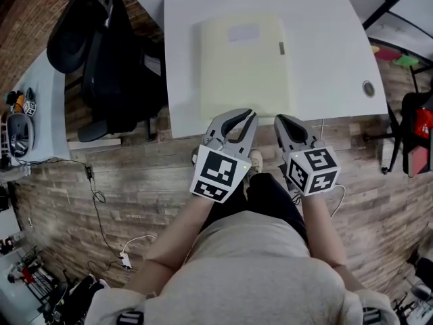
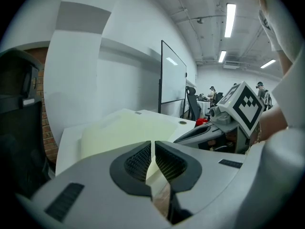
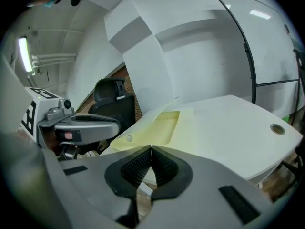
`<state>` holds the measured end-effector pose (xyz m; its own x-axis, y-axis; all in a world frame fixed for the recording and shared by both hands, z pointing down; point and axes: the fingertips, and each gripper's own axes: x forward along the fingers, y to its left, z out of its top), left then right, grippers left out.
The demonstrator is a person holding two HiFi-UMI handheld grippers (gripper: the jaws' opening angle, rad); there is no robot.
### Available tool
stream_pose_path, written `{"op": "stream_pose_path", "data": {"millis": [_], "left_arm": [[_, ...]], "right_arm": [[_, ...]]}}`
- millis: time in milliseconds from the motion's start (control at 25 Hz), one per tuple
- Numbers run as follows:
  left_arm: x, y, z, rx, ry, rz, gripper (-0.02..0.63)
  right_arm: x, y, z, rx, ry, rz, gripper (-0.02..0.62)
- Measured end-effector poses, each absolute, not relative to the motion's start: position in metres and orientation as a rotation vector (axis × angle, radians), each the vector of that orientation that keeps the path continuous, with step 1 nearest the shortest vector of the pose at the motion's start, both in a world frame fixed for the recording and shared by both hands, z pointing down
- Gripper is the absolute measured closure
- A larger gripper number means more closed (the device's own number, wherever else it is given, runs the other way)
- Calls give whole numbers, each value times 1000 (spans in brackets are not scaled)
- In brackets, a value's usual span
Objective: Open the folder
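Observation:
A pale yellow folder [image 1: 243, 66] lies closed and flat on the white table [image 1: 325, 39], with a snap button [image 1: 281, 47] at its right edge. Both grippers hover side by side just off the table's near edge, short of the folder. My left gripper [image 1: 250, 114] is shut with nothing between its pads. My right gripper [image 1: 279, 119] is shut and empty too. In the left gripper view the folder [image 2: 128, 128] lies beyond the closed jaws [image 2: 152, 144]. In the right gripper view the folder [image 3: 157, 128] and its button [image 3: 129, 138] sit just ahead of the closed jaws [image 3: 151, 149].
A black office chair [image 1: 101, 39] stands left of the table. The table has a cable grommet [image 1: 368, 88] near its right corner. Cables [image 1: 95, 188] trail across the wood-pattern floor. A red object [image 1: 423, 124] stands at the far right. A glass board [image 2: 172, 78] stands behind the table.

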<state>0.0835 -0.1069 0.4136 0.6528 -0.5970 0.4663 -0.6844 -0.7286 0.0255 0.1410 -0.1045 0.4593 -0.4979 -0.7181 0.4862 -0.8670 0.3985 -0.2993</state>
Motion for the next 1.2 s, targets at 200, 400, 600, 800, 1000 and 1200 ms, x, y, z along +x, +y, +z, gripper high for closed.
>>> {"op": "stream_pose_path", "data": {"millis": [200,400,600,800,1000,1200], "left_arm": [[87,-109,418,2712,-1049,736,539],[89,-108,426,2749,-1059,866,480],[88,-111,432,2774,-1075,986,479],[93,-110,439,2797,-1067,1088,474],[93,-109,447,2816,-1071,1175,474],[92,-113,449,2813,-1089,1194,474]], "right_arm": [[144,-111,466,1384,-2374,780,574],[147,-115,469,1382,-2368,781,574],[151,-118,473,1386,-2357,783,574],[153,-121,477,1376,-2349,792,574],[152,-122,484,1370,-2341,808,574],[149,-125,486,1359,-2338,813,574]]}}
